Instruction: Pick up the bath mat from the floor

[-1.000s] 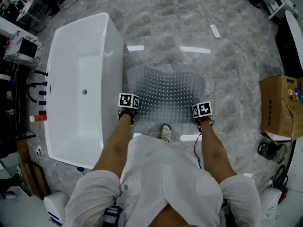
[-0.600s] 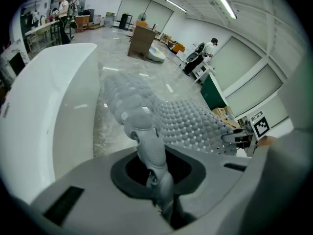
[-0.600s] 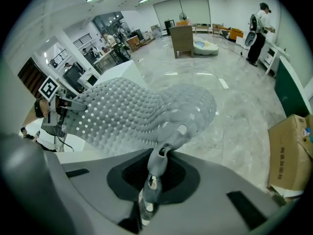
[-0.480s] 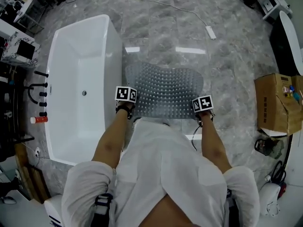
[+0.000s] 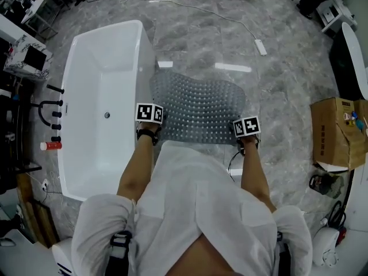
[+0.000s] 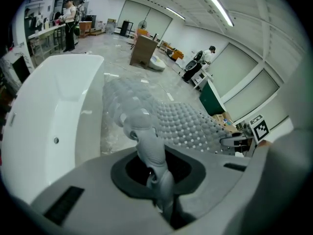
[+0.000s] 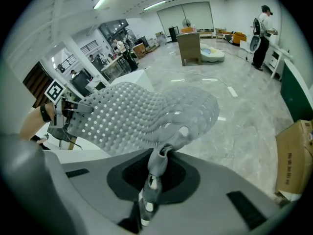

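A translucent grey studded bath mat (image 5: 198, 107) hangs between both grippers, its near edge lifted and its far part sagging toward the marble floor. My left gripper (image 5: 150, 132) is shut on the mat's near left corner, which is bunched between the jaws in the left gripper view (image 6: 151, 155). My right gripper (image 5: 246, 142) is shut on the near right corner, pinched into a fold (image 7: 157, 165). The mat (image 7: 142, 114) spreads out ahead of the right gripper, and in the left gripper view the mat (image 6: 186, 124) stretches across to the other gripper.
A white freestanding bathtub (image 5: 103, 105) stands just left of the mat, with black taps (image 5: 49, 111) beside it. A cardboard box (image 5: 336, 132) sits at the right. A power strip and cable (image 5: 260, 46) lie on the floor beyond. People stand in the distance.
Both grippers have risen with the mat's near edge, which has come up off the floor. The shoe seen between the arms is now hidden.
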### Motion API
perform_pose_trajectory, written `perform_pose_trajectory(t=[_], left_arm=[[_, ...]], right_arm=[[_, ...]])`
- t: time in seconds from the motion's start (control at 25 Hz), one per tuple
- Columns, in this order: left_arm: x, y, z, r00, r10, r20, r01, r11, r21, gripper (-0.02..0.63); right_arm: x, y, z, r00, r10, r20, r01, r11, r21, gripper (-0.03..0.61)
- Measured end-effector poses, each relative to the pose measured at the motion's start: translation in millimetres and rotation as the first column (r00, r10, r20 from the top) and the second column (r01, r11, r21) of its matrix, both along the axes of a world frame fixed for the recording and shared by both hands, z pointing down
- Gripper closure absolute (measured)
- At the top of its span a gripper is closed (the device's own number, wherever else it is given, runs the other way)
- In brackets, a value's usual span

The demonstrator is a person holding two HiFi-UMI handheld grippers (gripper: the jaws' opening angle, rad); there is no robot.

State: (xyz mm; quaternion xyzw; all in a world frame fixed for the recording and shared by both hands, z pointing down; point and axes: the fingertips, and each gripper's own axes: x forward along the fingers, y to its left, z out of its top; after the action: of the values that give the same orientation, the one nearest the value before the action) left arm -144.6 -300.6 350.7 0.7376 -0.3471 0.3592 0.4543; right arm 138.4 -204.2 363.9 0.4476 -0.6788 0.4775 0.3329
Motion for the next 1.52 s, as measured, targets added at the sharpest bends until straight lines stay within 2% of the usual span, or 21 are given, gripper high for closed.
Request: perform_pose_trajectory(t=[0.16,0.4,0.76,1.52], left_arm=[[-15,-8,-11,1.000,-0.020,-0.013,0.020,1.000,0.024,0.572],[-34,-11,-14,0.999,-0.038,-0.024,0.038,0.999,0.023,0.572],[-26,-9,-16,0.999,-0.009,-0.035,0.011,0.999,0.036,0.572],[-23,-4,-15,0.999,-0.017,-0.042,0.018,0.999,0.026,0.572]], right_arm=[[-9,-9,-8,1.000,0.009,0.022,-0.010,1.000,0.022,0.534],[-20,-13,-12,1.000,-0.001,0.001,0.001,1.000,0.031,0.534],[-28,-9,-8,1.000,-0.013,-0.004,0.013,0.999,0.039,0.534],[-31,-7,-5,1.000,-0.031,-0.005,0.031,0.999,0.031,0.534]])
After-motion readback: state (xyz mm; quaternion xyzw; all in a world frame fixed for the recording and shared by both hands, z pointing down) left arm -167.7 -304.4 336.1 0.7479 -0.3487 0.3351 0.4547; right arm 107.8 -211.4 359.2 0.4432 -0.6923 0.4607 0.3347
